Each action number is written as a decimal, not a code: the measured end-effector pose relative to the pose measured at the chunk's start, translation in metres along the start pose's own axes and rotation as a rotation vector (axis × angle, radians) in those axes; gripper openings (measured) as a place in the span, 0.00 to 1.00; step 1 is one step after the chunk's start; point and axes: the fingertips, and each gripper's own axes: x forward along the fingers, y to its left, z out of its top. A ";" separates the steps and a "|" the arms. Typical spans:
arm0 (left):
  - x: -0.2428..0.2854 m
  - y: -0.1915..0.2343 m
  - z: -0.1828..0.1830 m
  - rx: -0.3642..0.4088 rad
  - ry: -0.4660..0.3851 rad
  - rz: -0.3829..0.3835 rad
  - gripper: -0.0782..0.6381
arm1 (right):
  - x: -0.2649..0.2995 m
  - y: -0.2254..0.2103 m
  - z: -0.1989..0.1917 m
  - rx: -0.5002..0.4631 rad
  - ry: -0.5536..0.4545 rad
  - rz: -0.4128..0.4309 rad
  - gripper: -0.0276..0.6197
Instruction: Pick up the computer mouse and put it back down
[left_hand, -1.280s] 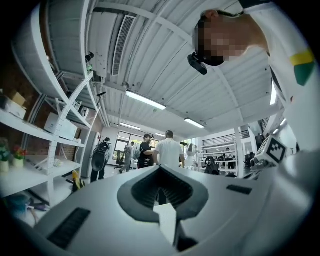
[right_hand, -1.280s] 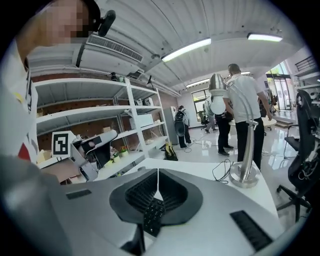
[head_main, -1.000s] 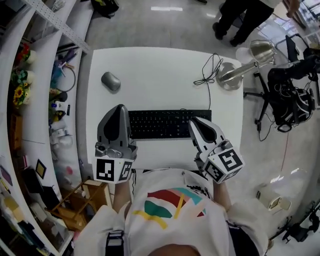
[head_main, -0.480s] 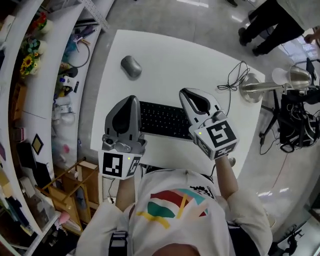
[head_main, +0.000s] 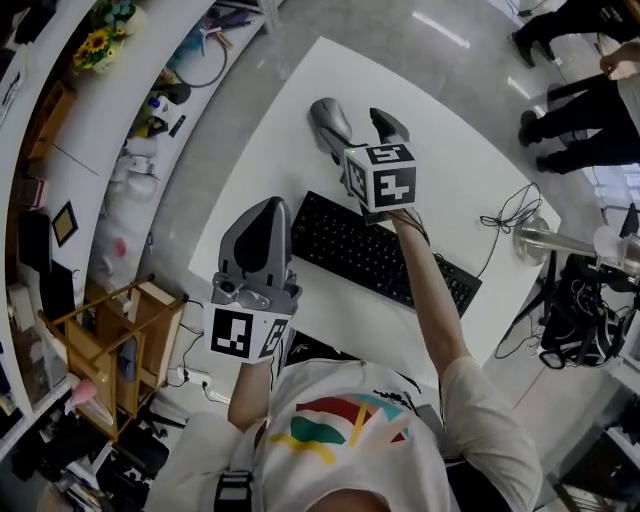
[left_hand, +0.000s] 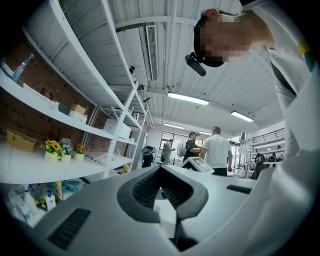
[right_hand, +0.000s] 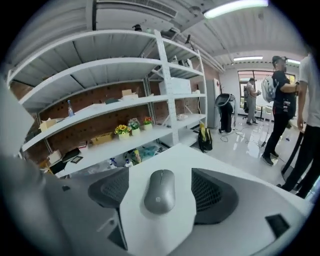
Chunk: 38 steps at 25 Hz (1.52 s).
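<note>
A grey computer mouse (head_main: 328, 121) lies on the white table (head_main: 265, 165) beyond the far left end of the black keyboard (head_main: 380, 255). My right gripper (head_main: 360, 127) reaches over the keyboard to it. In the right gripper view the mouse (right_hand: 160, 191) lies flat between the two dark pads (right_hand: 212, 192), with a gap of table on each side. These jaws have just been opening and stand open around the mouse. My left gripper (head_main: 264, 214) hovers by the keyboard's near left end, its jaws (left_hand: 165, 192) shut and holding nothing.
A desk lamp (head_main: 560, 242) and a loose black cable (head_main: 508, 215) sit at the table's right end. Shelves (head_main: 130, 90) with flowers and small items run along the left. A wooden stool (head_main: 105, 340) stands near left. People (head_main: 585, 120) stand beyond the table.
My right gripper has swung forward and left over the keyboard to the mouse, and its jaws have opened around it. My left gripper has moved slightly forward.
</note>
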 end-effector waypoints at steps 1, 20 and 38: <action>-0.003 0.006 -0.003 -0.005 0.003 0.017 0.17 | 0.018 0.003 -0.002 -0.006 0.029 0.002 0.61; -0.013 0.070 -0.044 -0.122 -0.002 0.148 0.17 | 0.095 0.009 -0.049 -0.049 0.211 -0.053 0.60; -0.013 0.046 -0.012 -0.010 -0.016 0.120 0.17 | 0.073 0.002 -0.025 0.018 0.180 -0.006 0.51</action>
